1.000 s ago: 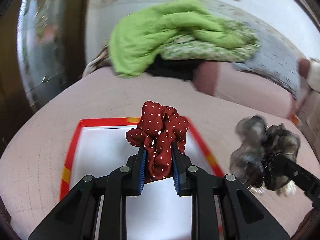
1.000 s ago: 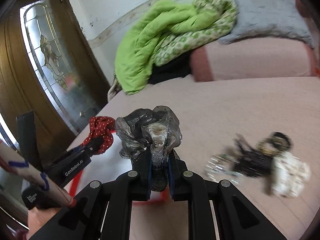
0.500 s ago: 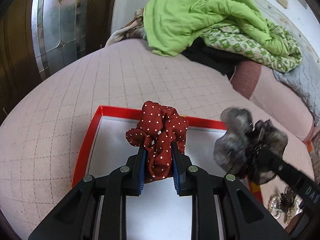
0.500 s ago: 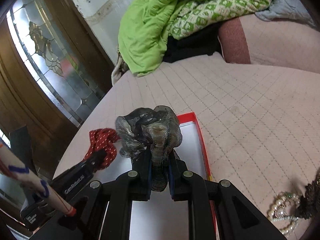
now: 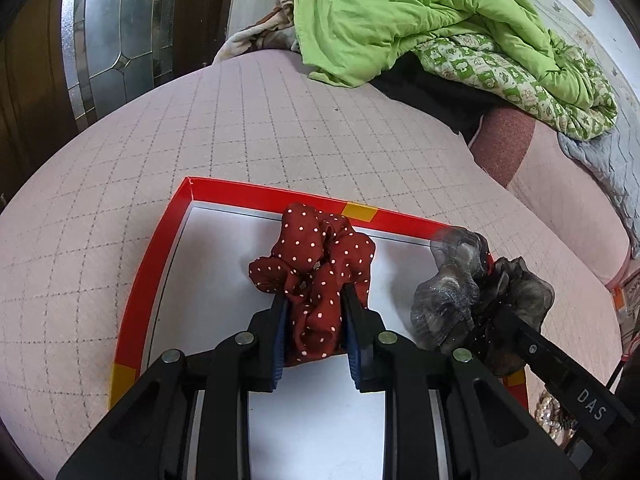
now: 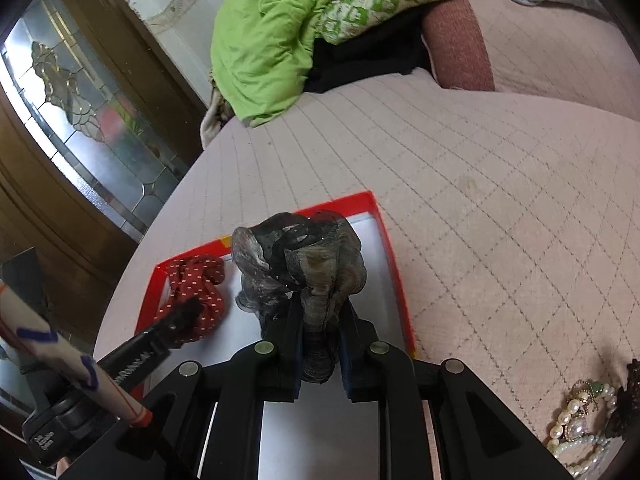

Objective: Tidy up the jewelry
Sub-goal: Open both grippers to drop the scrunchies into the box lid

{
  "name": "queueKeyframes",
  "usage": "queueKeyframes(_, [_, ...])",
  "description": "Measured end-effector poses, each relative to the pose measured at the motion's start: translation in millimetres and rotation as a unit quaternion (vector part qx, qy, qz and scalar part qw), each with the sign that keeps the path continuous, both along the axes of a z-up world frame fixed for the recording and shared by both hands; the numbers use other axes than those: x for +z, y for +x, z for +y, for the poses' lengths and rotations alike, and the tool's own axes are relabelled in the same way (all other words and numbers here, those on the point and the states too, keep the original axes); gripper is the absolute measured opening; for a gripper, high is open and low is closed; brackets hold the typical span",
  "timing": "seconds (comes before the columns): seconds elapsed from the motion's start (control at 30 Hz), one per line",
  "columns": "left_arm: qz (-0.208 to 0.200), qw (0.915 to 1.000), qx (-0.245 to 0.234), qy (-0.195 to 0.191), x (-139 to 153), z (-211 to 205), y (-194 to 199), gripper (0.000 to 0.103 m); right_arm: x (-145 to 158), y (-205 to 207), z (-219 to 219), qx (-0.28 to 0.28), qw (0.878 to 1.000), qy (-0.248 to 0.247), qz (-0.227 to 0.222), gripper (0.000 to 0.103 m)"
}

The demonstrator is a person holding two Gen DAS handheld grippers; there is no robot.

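My left gripper (image 5: pixel 314 300) is shut on a dark red scrunchie with white dots (image 5: pixel 316 256), held low over the white floor of a red-rimmed tray (image 5: pixel 160 248). My right gripper (image 6: pixel 320 312) is shut on a sheer grey-black scrunchie (image 6: pixel 300 256), also over the tray (image 6: pixel 390 248), to the right of the red one (image 6: pixel 196 288). The grey scrunchie also shows in the left wrist view (image 5: pixel 472 296). A heap of pearl strands and dark jewelry (image 6: pixel 584 424) lies on the pink quilt, right of the tray.
The tray rests on a pink quilted bed (image 5: pixel 280 128). A green blanket heap (image 5: pixel 420 20) and a pink pillow (image 6: pixel 560 48) lie at the far side. A wooden door with leaded glass (image 6: pixel 80 112) stands on the left.
Both grippers have moved forward and down over the tray with their scrunchies. The right gripper has come away from the jewelry heap and in next to the left one.
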State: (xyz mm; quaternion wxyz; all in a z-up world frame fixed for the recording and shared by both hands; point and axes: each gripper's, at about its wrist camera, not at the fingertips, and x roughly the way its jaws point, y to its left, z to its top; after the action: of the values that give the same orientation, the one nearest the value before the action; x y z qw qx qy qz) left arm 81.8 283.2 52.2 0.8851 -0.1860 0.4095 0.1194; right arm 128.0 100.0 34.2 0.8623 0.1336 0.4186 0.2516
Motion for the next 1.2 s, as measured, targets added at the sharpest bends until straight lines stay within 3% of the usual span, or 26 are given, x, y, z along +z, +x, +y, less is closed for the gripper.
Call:
queueKeyframes(0.13, [0.001,1.0000,0.001,-0.002,0,1,-1,0.025,-1,0,0,0.000,1.000,0.000,0.000,0.018])
queueKeyframes(0.2, [0.001,1.0000,0.002,-0.002,0,1,0,0.032,-1,1,0,-0.001,1.000,0.001,-0.002,0.020])
queueKeyframes(0.3, [-0.003,1.0000,0.003,0.000,2,1,-1,0.040,0,0,-1,-0.001,1.000,0.009,0.001,0.029])
queueKeyframes(0.37, [-0.009,0.9999,0.005,0.000,6,1,-3,0.043,3,-2,-3,-0.003,1.000,0.016,0.000,0.042])
queueKeyframes(0.43, [-0.016,0.9998,0.008,0.001,9,1,-4,0.044,7,-5,-3,-0.001,1.000,0.015,-0.008,0.043])
queueKeyframes(0.63, [-0.090,0.9959,0.000,-0.001,40,-17,-18,0.049,38,-27,-21,-0.010,0.998,0.025,-0.053,0.043])
queueKeyframes(0.77, [-0.121,0.9913,-0.051,0.006,56,-55,-23,0.055,58,-46,-53,-0.033,0.996,0.027,-0.081,0.043])
queueKeyframes(0.9, [-0.120,0.9867,-0.110,0.002,60,-94,-22,0.055,65,-66,-97,-0.059,0.994,0.020,-0.090,0.043])
queueKeyframes(1.07, [-0.114,0.9737,-0.197,-0.006,60,-148,-25,0.055,50,-103,-171,-0.113,0.990,-0.006,-0.082,0.043])
queueKeyframes(1.2, [-0.087,0.9623,-0.255,-0.039,46,-184,-28,0.056,34,-123,-236,-0.170,0.984,-0.018,-0.056,0.044])
